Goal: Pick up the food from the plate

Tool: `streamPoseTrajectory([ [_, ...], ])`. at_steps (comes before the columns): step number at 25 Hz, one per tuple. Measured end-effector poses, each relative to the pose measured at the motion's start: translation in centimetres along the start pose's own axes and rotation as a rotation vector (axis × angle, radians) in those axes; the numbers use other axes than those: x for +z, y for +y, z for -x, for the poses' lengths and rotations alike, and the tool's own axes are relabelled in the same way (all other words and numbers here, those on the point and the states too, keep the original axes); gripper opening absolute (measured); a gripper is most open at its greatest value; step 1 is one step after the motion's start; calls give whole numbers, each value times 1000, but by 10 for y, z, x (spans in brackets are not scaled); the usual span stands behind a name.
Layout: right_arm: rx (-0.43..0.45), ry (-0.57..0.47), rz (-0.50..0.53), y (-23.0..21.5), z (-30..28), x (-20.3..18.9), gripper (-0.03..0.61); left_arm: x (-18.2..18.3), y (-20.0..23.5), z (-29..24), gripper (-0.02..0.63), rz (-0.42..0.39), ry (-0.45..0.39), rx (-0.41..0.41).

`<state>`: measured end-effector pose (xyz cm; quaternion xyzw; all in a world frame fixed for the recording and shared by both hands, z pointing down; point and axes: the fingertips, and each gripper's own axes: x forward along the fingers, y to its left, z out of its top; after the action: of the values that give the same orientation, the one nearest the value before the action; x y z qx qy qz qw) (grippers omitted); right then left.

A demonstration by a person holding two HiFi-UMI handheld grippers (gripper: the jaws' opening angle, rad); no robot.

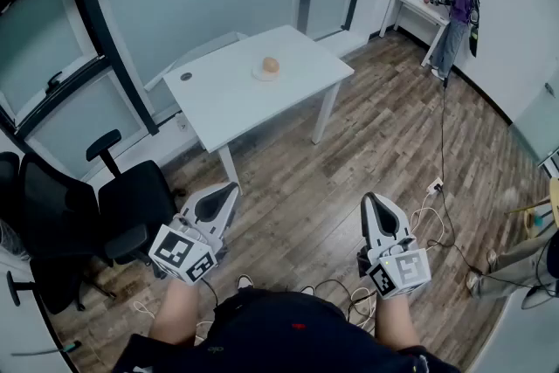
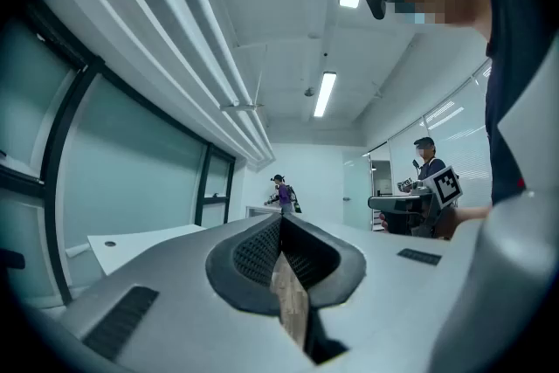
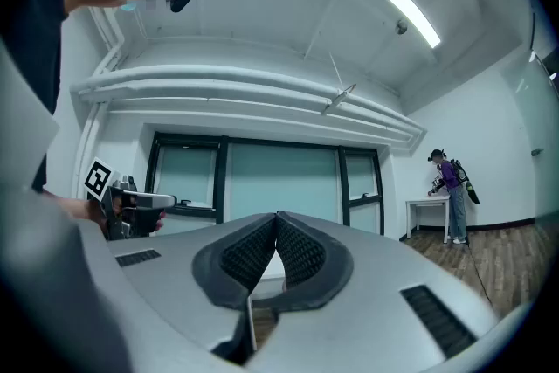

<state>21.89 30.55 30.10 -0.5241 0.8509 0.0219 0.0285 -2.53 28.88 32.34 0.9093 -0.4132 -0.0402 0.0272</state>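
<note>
An orange-tan round food item lies on a small white plate near the far side of a white table, well ahead of me. My left gripper and my right gripper are held low over the wood floor, far short of the table. Both are shut with nothing between the tips. In the left gripper view the jaws meet at the tip. In the right gripper view the jaws also meet. Neither gripper view shows the food.
Black office chairs stand at the left by glass partitions. Cables and a power strip lie on the floor at the right. A person in purple stands at a white desk in the far corner. A small dark disc lies on the table.
</note>
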Motion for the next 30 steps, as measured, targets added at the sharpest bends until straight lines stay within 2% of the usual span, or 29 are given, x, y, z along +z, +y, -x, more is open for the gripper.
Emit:
streamPoseTrajectory([
  [18,18,-1,-11,17,-2,-6,26,4,4,13,23,0,0,1],
  [23,2,34,-14,33,-16,-18,25,-1,25,26,23,14,5,4],
  [30,4,55,-24,81,-58,-37,26,-1,82,58,23,8,8,2],
])
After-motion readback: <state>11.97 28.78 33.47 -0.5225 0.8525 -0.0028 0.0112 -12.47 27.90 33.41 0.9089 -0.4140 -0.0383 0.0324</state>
